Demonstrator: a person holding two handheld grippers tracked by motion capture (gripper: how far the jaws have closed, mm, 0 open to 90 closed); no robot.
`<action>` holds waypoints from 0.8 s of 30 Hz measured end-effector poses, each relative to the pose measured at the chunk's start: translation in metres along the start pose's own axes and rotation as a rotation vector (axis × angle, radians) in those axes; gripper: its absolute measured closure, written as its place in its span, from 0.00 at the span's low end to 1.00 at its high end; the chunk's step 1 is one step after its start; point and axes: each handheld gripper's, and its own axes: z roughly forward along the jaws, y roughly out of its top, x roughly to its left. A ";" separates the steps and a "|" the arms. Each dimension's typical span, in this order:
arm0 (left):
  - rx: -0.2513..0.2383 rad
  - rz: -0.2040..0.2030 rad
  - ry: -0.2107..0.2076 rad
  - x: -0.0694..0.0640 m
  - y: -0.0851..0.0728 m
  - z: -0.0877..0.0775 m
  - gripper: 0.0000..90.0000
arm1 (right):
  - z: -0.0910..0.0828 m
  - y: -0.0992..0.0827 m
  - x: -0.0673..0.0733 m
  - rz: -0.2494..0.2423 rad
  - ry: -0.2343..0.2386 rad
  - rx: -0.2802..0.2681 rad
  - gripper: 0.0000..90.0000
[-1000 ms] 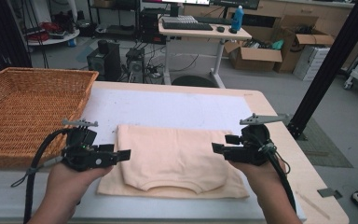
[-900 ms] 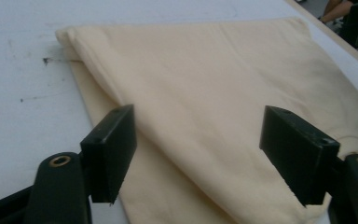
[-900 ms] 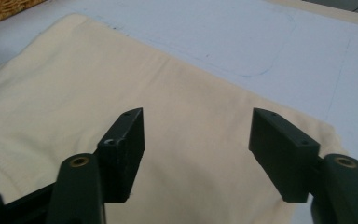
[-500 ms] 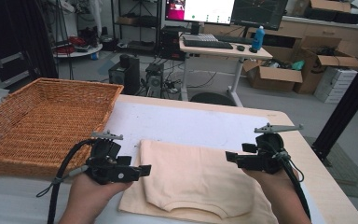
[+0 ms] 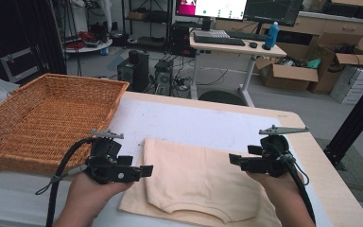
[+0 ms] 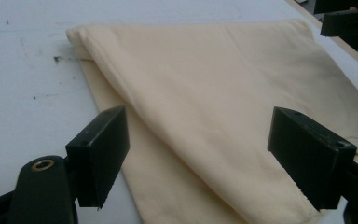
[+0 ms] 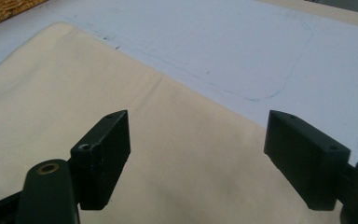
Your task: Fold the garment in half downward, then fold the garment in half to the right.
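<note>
A folded cream T-shirt (image 5: 196, 182) lies flat on the white table cover (image 5: 184, 123), its neckline toward the near edge. My left gripper (image 5: 145, 171) hovers at the shirt's left folded edge and points right. Its jaws have just been opening and stand wide, gripping nothing. In the left gripper view the gripper (image 6: 214, 154) is above the shirt's fold (image 6: 205, 93). My right gripper (image 5: 231, 160) is at the shirt's right side and points left. Its jaws have also just been opening and are off the cloth. The right gripper view has this gripper (image 7: 209, 154) over the shirt (image 7: 74, 93).
A large wicker basket (image 5: 42, 118) stands on the table at the left. The table's bare wooden edge (image 5: 321, 165) runs along the right. Beyond the table are a desk with monitors (image 5: 227, 40) and cardboard boxes (image 5: 288, 73).
Both pairs of jaws stand wider than before. My right hand has shifted a little at the shirt's right side. The left hand has stayed where it was.
</note>
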 end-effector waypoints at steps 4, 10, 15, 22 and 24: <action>0.007 0.012 -0.004 -0.004 -0.002 -0.001 0.22 | -0.002 0.001 -0.001 -0.007 -0.011 -0.011 0.20; 0.009 -0.002 -0.003 -0.005 -0.010 -0.010 0.22 | 0.000 0.009 0.000 -0.020 0.006 -0.019 0.18; 0.017 -0.025 0.000 -0.005 -0.021 -0.014 0.22 | 0.012 0.028 0.013 -0.073 0.044 -0.005 0.17; 0.033 -0.053 -0.002 -0.002 -0.042 -0.018 0.22 | 0.052 0.064 0.047 -0.143 0.127 0.029 0.17; 0.034 -0.065 0.000 -0.002 -0.047 -0.019 0.22 | 0.066 0.073 0.058 -0.161 0.152 0.042 0.17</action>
